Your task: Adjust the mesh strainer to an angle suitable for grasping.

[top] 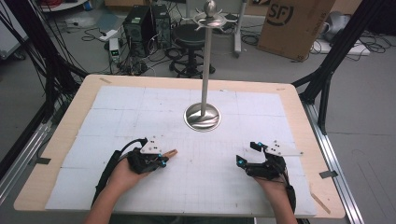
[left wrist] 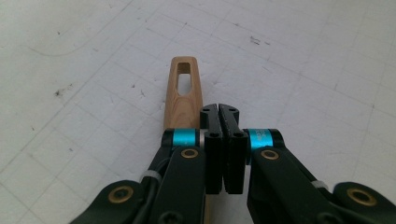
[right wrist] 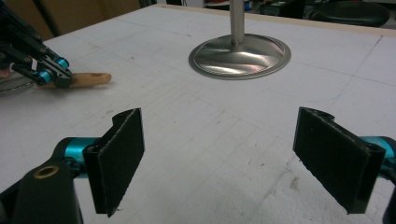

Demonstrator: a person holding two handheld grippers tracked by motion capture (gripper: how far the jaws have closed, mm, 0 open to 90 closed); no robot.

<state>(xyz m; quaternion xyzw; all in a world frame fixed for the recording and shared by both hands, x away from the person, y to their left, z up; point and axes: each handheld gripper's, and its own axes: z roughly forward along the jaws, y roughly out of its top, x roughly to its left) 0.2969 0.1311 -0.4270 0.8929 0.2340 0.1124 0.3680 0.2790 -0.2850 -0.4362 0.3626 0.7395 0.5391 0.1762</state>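
While level, left tool [top: 163,157] seemingly above wooden handle [left wrist: 183,93]

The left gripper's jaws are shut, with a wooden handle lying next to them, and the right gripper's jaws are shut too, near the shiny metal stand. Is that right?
Not quite. The right gripper is open: the right gripper view shows its two black jaws standing wide apart with bare table between them. The rest is right: the left gripper has its jaws shut, the wooden handle lies beside them, and the metal stand is ahead.
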